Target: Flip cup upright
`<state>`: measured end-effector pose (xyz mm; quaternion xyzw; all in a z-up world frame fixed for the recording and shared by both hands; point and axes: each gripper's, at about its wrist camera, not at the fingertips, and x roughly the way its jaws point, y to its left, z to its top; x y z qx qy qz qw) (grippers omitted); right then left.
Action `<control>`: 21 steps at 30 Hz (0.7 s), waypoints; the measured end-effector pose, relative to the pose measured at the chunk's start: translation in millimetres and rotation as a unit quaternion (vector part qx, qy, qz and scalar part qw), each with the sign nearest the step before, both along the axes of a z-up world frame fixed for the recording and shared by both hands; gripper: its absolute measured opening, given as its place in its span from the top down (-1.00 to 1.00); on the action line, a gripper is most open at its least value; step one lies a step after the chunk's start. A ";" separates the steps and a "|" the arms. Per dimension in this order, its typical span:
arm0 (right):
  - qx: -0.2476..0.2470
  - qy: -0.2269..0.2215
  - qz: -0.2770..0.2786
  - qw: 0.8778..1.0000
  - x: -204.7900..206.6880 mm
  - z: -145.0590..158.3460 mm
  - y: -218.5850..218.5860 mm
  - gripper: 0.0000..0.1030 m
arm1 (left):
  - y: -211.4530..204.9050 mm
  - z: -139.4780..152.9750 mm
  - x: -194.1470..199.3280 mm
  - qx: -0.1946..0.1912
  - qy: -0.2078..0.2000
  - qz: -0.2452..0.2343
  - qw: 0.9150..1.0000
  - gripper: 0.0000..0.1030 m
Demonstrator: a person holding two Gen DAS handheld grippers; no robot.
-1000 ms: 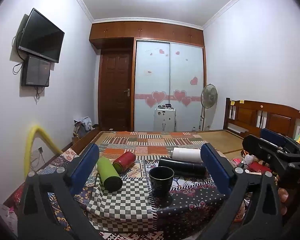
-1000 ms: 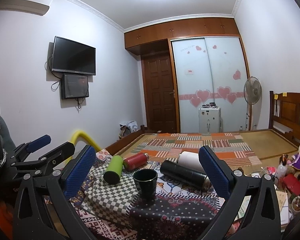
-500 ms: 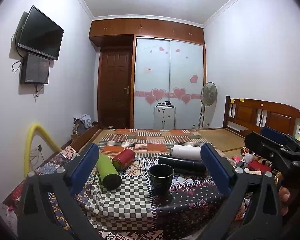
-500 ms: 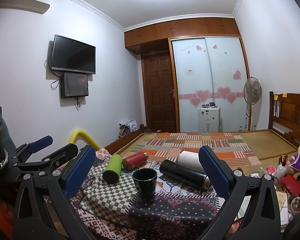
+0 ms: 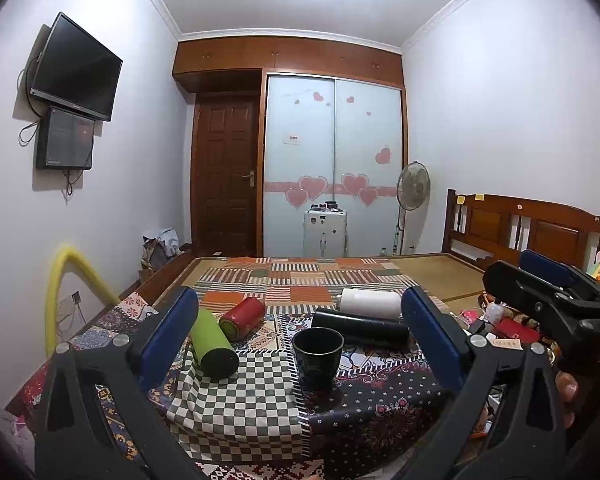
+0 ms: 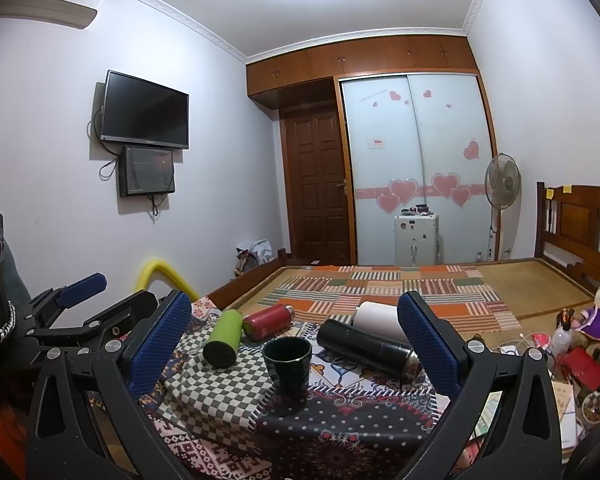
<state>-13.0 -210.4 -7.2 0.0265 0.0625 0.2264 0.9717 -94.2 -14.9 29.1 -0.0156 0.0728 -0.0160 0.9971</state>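
A dark green cup (image 5: 317, 356) stands upright, mouth up, on the patterned tablecloth (image 5: 240, 404); it also shows in the right wrist view (image 6: 287, 362). My left gripper (image 5: 298, 336) is open and empty, held back from the cup, its blue pads wide apart. My right gripper (image 6: 294, 338) is open and empty too, short of the cup. Each gripper shows at the edge of the other's view: the right gripper (image 5: 540, 292) and the left gripper (image 6: 88, 300).
Lying behind the cup are a green bottle (image 5: 212, 340), a red bottle (image 5: 242, 317), a black flask (image 5: 360, 327) and a white bottle (image 5: 370, 302). Clutter sits at the table's right edge (image 6: 580, 364). A bed (image 5: 340, 272) lies beyond.
Both views have shifted only slightly; the grippers have drifted a little and stay open. The cup and bottles have not moved.
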 end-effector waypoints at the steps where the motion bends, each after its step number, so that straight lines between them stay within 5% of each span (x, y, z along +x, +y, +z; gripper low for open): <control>1: 0.000 0.000 0.000 1.000 0.0 0.0 0.0 -1.00 | 0.7 0.6 0.4 0.000 0.001 -0.002 1.000 -1.00; 21: -0.001 0.003 0.000 1.000 1.5 -0.1 0.2 -1.00 | 1.3 0.9 6.3 -0.007 0.009 -0.007 1.000 -1.00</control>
